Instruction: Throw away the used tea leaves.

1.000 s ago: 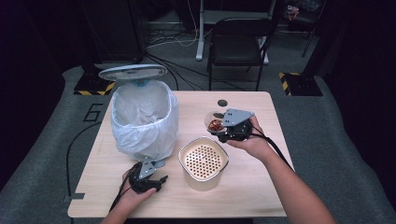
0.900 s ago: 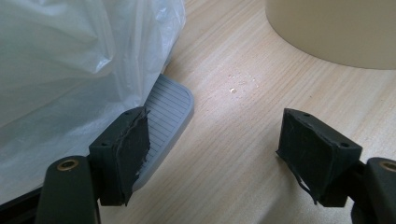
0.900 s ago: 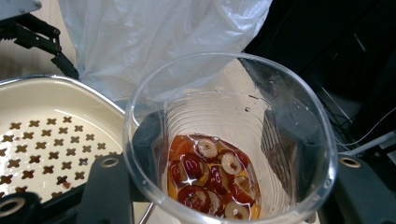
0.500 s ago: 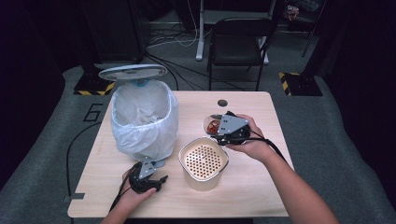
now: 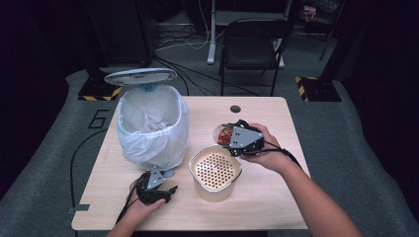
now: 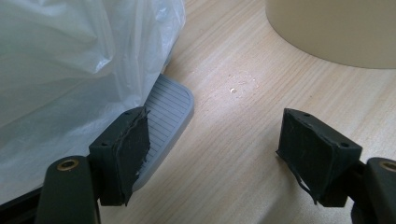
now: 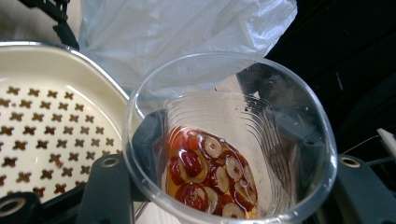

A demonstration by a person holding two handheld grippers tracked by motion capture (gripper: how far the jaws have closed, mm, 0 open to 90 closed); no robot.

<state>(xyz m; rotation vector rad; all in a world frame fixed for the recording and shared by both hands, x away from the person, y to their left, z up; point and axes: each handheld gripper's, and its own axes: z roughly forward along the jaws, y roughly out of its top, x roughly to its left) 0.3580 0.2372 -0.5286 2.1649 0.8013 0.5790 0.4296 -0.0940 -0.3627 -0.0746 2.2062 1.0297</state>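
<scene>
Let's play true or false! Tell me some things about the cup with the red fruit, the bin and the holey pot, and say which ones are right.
1. The right gripper holds a clear plastic cup with red fruit slices in liquid. True.
2. The bin has a black bag in it. False: the bag is white and see-through.
3. The bin's lid is up. True.
4. The left gripper is clamped on the pedal. False: its jaws stand open, one beside the pedal.
5. The cream strainer pot is full of fruit. False: its holed tray is bare.
</scene>
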